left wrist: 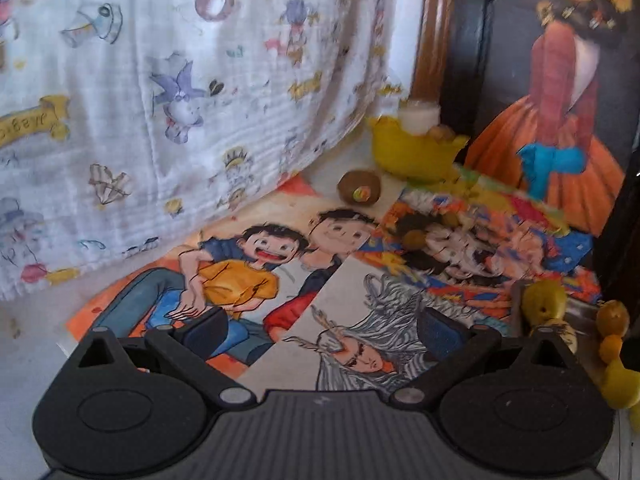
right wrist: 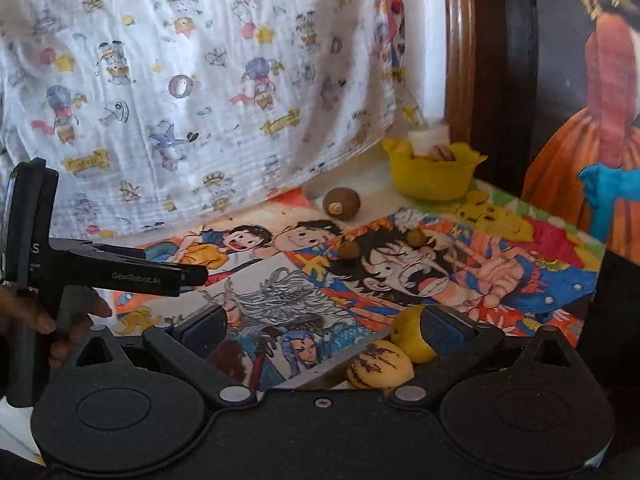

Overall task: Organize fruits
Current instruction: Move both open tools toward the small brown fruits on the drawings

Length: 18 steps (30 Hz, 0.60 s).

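A yellow scalloped bowl (left wrist: 414, 152) (right wrist: 434, 174) stands at the back of the table with a fruit inside. A brown kiwi (left wrist: 359, 187) (right wrist: 341, 203) lies in front of it. Two small brown-green fruits (right wrist: 349, 249) (right wrist: 416, 236) rest on the cartoon-print mat; one also shows in the left wrist view (left wrist: 414, 239). A metal tray (right wrist: 320, 372) holds a yellow fruit (right wrist: 412, 340) and a striped yellow melon (right wrist: 378, 364); they also show in the left wrist view (left wrist: 544, 300) with small oranges (left wrist: 612, 316). My left gripper (left wrist: 320, 324) is open and empty. My right gripper (right wrist: 324, 326) is open just above the tray.
A white cartoon-print cloth (left wrist: 180, 100) hangs at the back and left. A wooden post (left wrist: 434, 28) and a framed picture of a woman in an orange dress (left wrist: 560, 120) stand at the back right. The left gripper body (right wrist: 120, 272) shows in the right wrist view.
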Available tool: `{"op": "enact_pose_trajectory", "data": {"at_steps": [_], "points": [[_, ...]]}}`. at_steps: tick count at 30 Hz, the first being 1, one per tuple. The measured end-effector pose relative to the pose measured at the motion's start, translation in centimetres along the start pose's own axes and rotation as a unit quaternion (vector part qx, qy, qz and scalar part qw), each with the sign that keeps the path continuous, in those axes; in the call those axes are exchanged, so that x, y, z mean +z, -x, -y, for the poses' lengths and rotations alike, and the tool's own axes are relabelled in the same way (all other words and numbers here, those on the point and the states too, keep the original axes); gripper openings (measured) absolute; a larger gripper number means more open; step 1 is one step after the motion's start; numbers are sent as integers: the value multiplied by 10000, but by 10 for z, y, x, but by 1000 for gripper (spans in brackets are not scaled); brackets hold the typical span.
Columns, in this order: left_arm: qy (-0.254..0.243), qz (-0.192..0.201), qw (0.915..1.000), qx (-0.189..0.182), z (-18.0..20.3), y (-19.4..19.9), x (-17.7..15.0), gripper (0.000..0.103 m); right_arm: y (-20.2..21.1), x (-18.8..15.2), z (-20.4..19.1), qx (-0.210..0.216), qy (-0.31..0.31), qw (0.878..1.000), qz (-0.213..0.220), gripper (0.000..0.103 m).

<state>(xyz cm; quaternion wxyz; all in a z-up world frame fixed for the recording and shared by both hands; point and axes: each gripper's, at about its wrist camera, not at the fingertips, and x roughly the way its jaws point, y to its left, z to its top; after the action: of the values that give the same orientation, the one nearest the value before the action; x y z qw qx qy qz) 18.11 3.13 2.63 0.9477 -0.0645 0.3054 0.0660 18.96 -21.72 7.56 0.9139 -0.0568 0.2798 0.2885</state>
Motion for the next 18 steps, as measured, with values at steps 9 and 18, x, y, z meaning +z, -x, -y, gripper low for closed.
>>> {"op": "enact_pose_trajectory", "data": {"at_steps": [9,18], "points": [[705,-410,9954,501,4,21,28,103,23,57,4,452,162,9979,-441,102],[545,-505,9948,698,8,43,72,103,13,96,21,289,62,9985,-466,102]]}}
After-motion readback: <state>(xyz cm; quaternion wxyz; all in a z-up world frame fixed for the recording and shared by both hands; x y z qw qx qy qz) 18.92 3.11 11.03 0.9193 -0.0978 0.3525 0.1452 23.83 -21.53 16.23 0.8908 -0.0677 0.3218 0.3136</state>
